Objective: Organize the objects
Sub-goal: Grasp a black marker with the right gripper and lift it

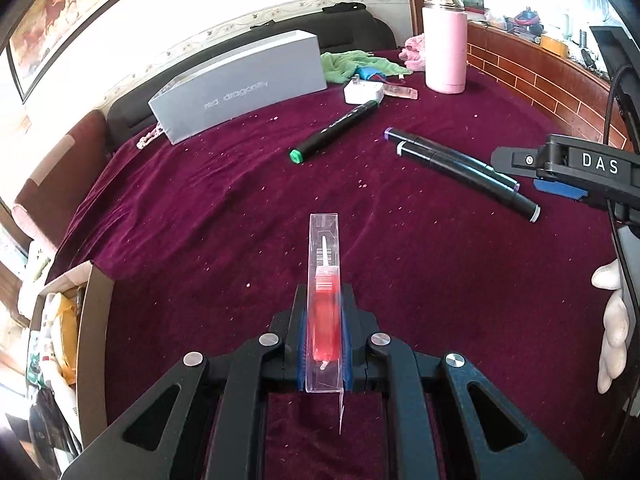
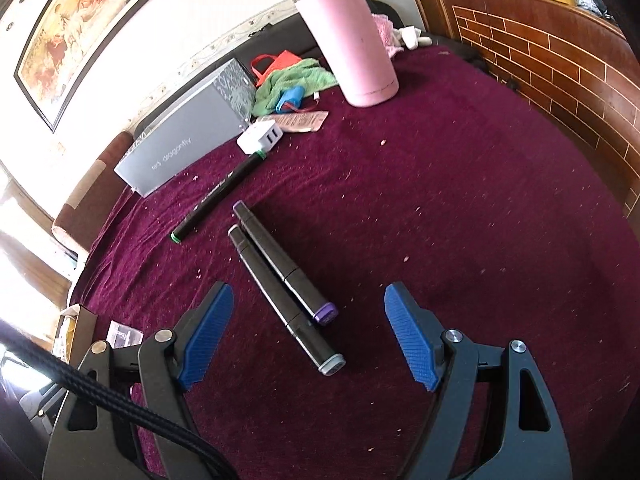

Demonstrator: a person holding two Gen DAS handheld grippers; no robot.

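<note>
The left gripper [image 1: 324, 334] is clamped on a clear plastic box with a red pen-like item inside [image 1: 325, 304], its blue pads pressing both long sides; the box points away from the camera above the counter covered in a dark maroon velvet cloth [image 1: 200, 208]. Whether the box touches the cloth is hard to tell from this angle.

The right gripper [image 2: 308, 338] stands wide with nothing between its blue pads [image 2: 206, 336], poised over two black markers lying side by side and touching: a black marker with a purple end cap [image 2: 286, 266] and a black marker with a grey end cap [image 2: 280, 300]. They sit near the middle of the counter, toward its right side in the left wrist view.

A third black marker with green end caps [image 2: 218, 196] lies apart from the pair, nearer the far edge, its far tip just beside a white USB charger block [image 2: 260, 138]. A grey rectangular cardboard box printed "red dragonfly" [image 2: 180, 148] rests along the far left edge. A tall pink insulated bottle with a steel collar [image 2: 348, 40] stands upright near the far edge, with a crumpled green cloth [image 2: 292, 80] between it and the grey box.
</note>
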